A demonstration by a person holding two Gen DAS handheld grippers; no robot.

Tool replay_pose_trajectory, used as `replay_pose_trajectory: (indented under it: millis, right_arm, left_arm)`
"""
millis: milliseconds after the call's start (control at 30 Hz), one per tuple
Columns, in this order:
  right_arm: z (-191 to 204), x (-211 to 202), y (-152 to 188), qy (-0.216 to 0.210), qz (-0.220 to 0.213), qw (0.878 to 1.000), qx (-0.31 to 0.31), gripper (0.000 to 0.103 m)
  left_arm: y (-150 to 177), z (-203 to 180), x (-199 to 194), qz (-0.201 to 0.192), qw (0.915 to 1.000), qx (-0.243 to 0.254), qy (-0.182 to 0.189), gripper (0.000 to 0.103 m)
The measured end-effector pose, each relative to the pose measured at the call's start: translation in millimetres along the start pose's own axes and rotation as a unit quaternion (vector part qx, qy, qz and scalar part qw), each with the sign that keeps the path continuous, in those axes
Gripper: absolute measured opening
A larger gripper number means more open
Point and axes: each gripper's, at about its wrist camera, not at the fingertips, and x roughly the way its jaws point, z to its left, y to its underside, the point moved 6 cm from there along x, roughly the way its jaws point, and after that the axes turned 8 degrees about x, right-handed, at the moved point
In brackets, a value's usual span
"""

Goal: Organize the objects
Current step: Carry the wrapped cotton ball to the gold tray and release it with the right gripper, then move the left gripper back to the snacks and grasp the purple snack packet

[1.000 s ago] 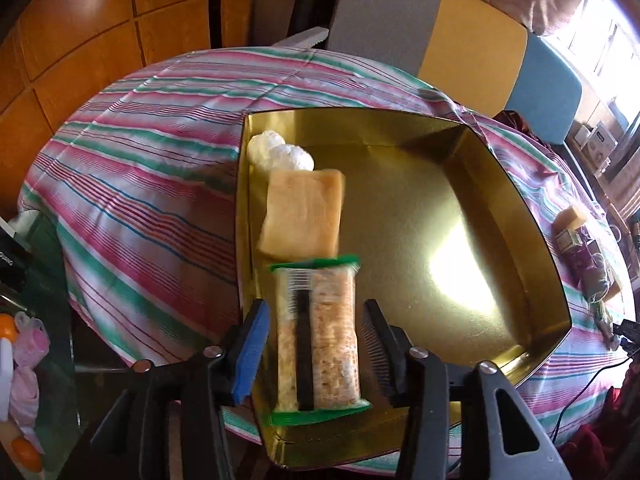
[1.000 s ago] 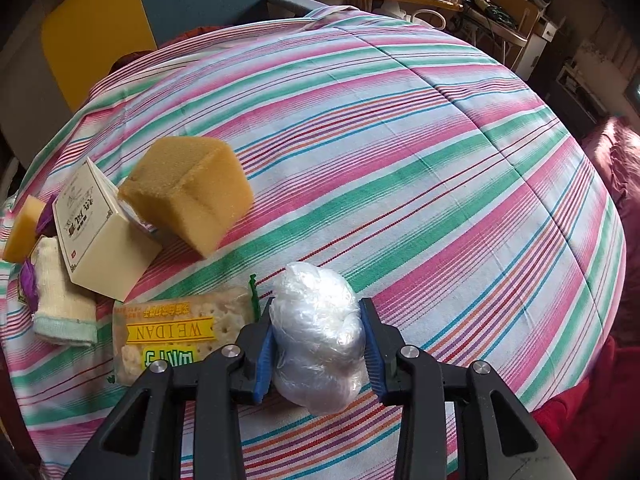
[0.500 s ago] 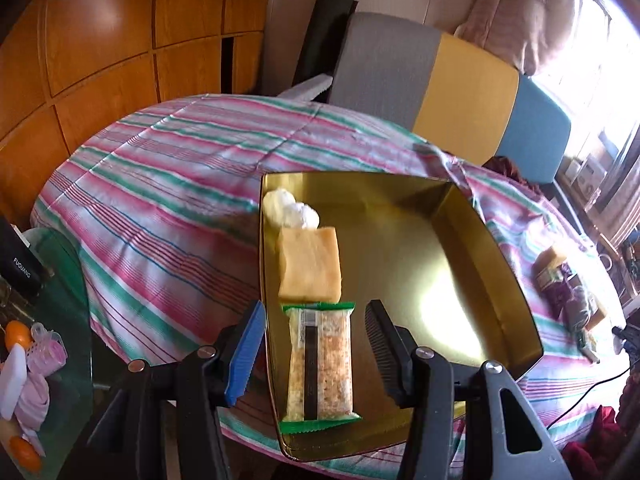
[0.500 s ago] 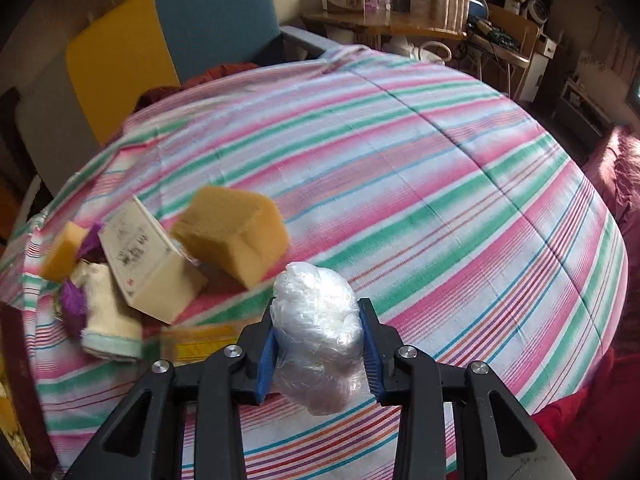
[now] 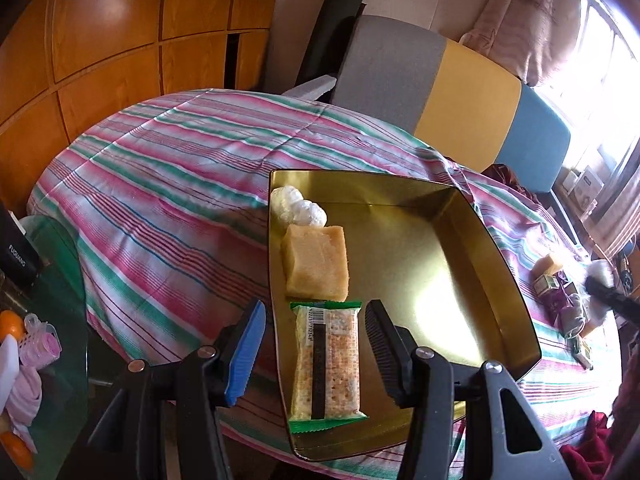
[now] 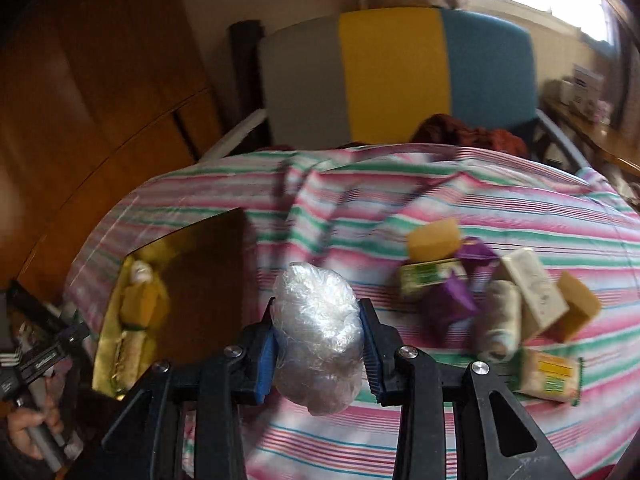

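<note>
Crinkly clear plastic — a wadded ball — sits clamped between the pads of the right gripper, up off the striped cloth. The gold tray lies at about ten o'clock from it, long axis running away from the camera, so I judge the carry must swing left. The left gripper hangs parted and empty over the cracker packet at the tray's near end, with a sponge and two plastic balls lined up beyond at twelve o'clock. The only legible writing is "FUGUANG" on a black object at nine o'clock.
</note>
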Motion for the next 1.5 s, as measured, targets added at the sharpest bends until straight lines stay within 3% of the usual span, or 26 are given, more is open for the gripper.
replay_pose_trajectory:
  millis: [167, 300, 500, 633, 667, 1067, 1300, 1500]
  right_arm:
    - [96, 55, 38, -0.071, 0.066, 0.992, -0.075, 0.038]
    - [145, 87, 69, -0.091, 0.107, 0.983, -0.120, 0.039]
    - [186, 128, 113, -0.112, 0.171, 0.966, -0.159, 0.040]
    - [198, 130, 136, -0.151, 0.202, 0.953, -0.165, 0.056]
    - [200, 130, 139, -0.155, 0.204, 0.952, -0.166, 0.056]
    - [165, 104, 112, -0.154, 0.151, 0.971, -0.105, 0.065]
    - [114, 78, 86, -0.141, 0.112, 0.982, -0.054, 0.070]
    - [48, 51, 61, -0.105, 0.073, 0.992, -0.011, 0.071]
  left_arm:
    - [2, 17, 2, 0.000, 0.9998, -0.020, -0.001, 0.053]
    - [6, 30, 6, 0.004, 0.9992, -0.040, -0.004, 0.053]
    - [9, 35, 9, 0.007, 0.9989, -0.047, -0.001, 0.053]
    - [10, 34, 11, 0.010, 0.9989, -0.046, -0.001, 0.053]
    - [10, 33, 11, 0.011, 0.9989, -0.045, -0.001, 0.053]
    - [10, 12, 11, 0.014, 0.9998, -0.016, 0.000, 0.053]
    - [6, -11, 11, 0.019, 0.9997, 0.011, 0.011, 0.053]
    - [-2, -39, 9, 0.017, 0.9986, 0.045, 0.022, 0.053]
